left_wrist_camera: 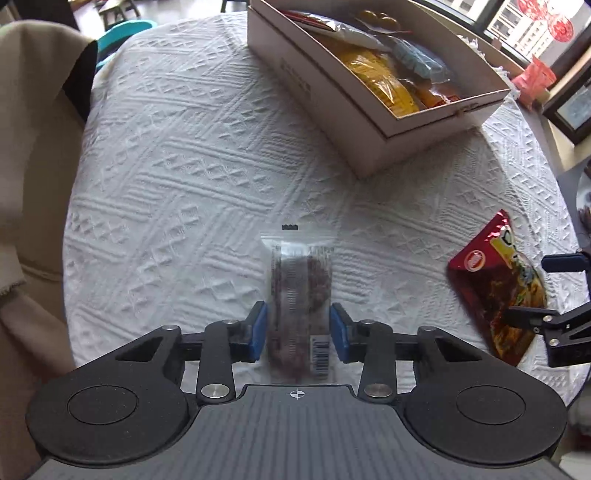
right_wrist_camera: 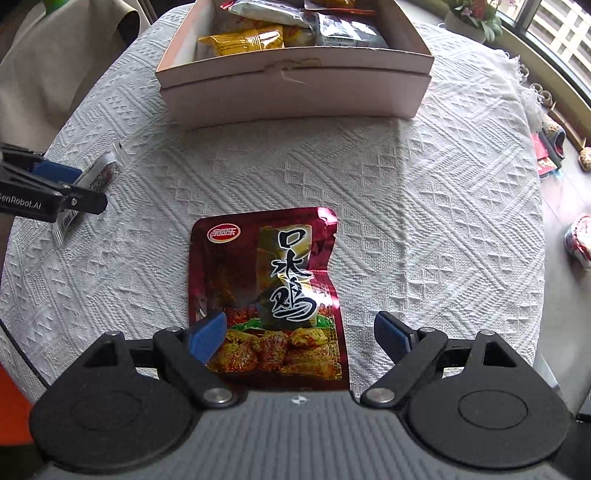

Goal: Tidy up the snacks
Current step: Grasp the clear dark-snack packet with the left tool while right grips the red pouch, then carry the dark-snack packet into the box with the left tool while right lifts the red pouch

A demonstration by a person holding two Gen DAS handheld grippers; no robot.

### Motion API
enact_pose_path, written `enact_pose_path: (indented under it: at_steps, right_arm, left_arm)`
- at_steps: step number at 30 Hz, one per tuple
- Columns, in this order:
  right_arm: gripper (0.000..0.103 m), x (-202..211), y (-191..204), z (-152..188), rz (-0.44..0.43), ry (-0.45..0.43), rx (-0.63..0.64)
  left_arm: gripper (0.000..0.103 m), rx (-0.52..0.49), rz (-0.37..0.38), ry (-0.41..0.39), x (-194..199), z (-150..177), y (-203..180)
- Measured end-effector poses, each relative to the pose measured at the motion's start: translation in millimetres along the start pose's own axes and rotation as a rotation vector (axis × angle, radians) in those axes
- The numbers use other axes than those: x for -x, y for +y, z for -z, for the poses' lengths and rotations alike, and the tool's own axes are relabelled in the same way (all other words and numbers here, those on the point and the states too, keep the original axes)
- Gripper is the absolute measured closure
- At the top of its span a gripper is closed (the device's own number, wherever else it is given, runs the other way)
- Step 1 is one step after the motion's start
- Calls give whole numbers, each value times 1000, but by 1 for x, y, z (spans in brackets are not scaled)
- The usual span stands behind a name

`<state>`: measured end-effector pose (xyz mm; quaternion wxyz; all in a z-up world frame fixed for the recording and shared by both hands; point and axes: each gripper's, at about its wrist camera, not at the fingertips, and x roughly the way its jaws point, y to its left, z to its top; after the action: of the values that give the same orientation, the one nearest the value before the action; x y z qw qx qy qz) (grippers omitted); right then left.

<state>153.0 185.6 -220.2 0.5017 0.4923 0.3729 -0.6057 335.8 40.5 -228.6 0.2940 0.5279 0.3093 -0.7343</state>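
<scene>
I have the left tongs (left_wrist_camera: 298, 334) narrowed around the clear packet (left_wrist_camera: 298, 295) on the cloth (left_wrist_camera: 184, 166); whether the pads press it, I cannot tell. My right tongs (right_wrist_camera: 300, 334) stand wide over the red pouch (right_wrist_camera: 269, 295), pads apart from it. The box (right_wrist_camera: 295, 85) sits beyond.

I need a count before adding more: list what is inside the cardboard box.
Inside the cardboard box lie a yellow packet, a silver packet and a dark packet. Anything beneath them is covered, and the far end is cut off.
</scene>
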Motion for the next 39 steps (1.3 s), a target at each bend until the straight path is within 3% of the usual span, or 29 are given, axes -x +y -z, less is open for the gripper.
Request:
enact_pose_path:
  at_steps: [4,11,13,16,23,24,25,26,28,34,38,39]
  right_arm:
    - [15,3,-6,5,1,-3,-19]
    - [15,-3,16,-8,13,-20,103]
    - [11,-11,21,-14,11,-6,132]
    - [2,-20,23,-20,-5,10,130]
    - [0,-20,23,-13,10,-20,143]
    - [0,-20,22,-12,11,-18,137]
    - [4,-18,19,-10,10,-16,126]
    - [6,-16,16,-8,11,-20,116]
    - [21,-8,11,-5,10,-34,97]
    - [58,20,-23,10,-51,-36,-6]
    - [60,28,-37,22,-17,-16,-7]
    - [54,30,-39,24,-11,-18,4]
  left_arm:
    - [63,98,90,36,3,22,-15]
    - [64,150,92,70,3,28,-33]
    - [63,149,85,77,2,27,-33]
    - [63,153,82,80,1,26,-32]
    - [61,177,82,73,-2,24,-36]
    - [66,176,78,74,-3,24,-37]
    - [74,176,81,72,-2,24,-38]
    - [75,183,95,66,-2,25,-39]
    - [80,191,114,57,0,28,-44]
    - [85,150,146,48,7,34,-76]
    - [85,152,150,62,10,39,-89]
    - [85,153,140,65,11,41,-90]
